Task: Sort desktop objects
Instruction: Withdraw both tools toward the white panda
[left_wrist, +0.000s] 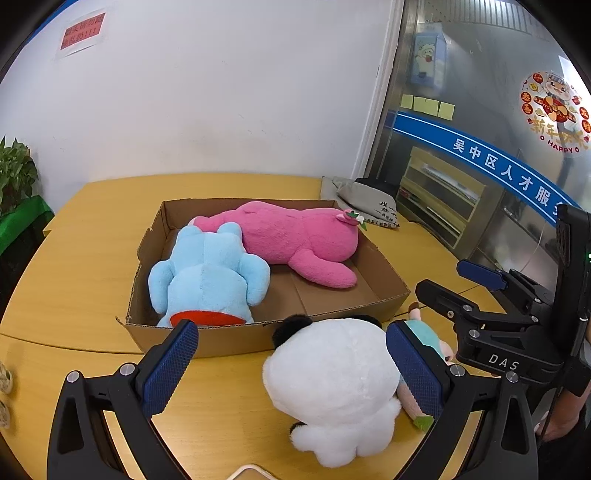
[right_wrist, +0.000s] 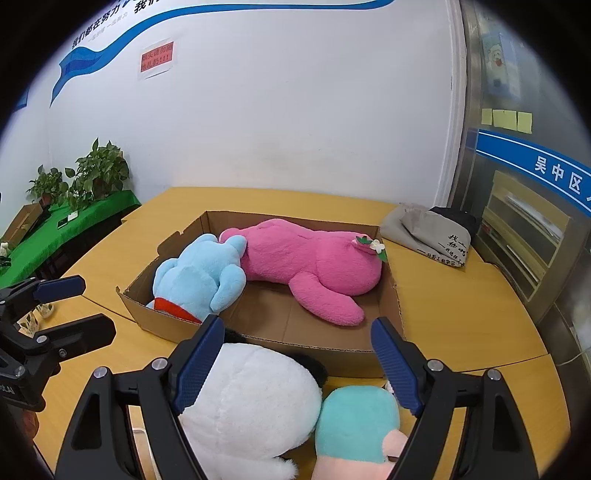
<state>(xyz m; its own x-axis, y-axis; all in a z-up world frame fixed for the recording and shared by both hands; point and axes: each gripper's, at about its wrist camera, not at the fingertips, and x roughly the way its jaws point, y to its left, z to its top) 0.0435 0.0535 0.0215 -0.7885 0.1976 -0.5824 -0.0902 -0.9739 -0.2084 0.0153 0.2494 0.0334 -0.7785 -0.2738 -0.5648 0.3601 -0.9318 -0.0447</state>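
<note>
Plush toys were the sorting job. From the left wrist, a blue plush (left_wrist: 207, 273) and a pink plush (left_wrist: 295, 240) lay inside the cardboard box (left_wrist: 384, 266) on the yellow table (left_wrist: 92, 229). The left gripper (left_wrist: 291, 365) stood open, gripping nothing, its right pad against the white panda plush (left_wrist: 332, 387) lying before the box.

From the right wrist, the right gripper (right_wrist: 297, 363) gaped open above the panda and a teal-and-pink plush (right_wrist: 356, 424) beside it.
</note>
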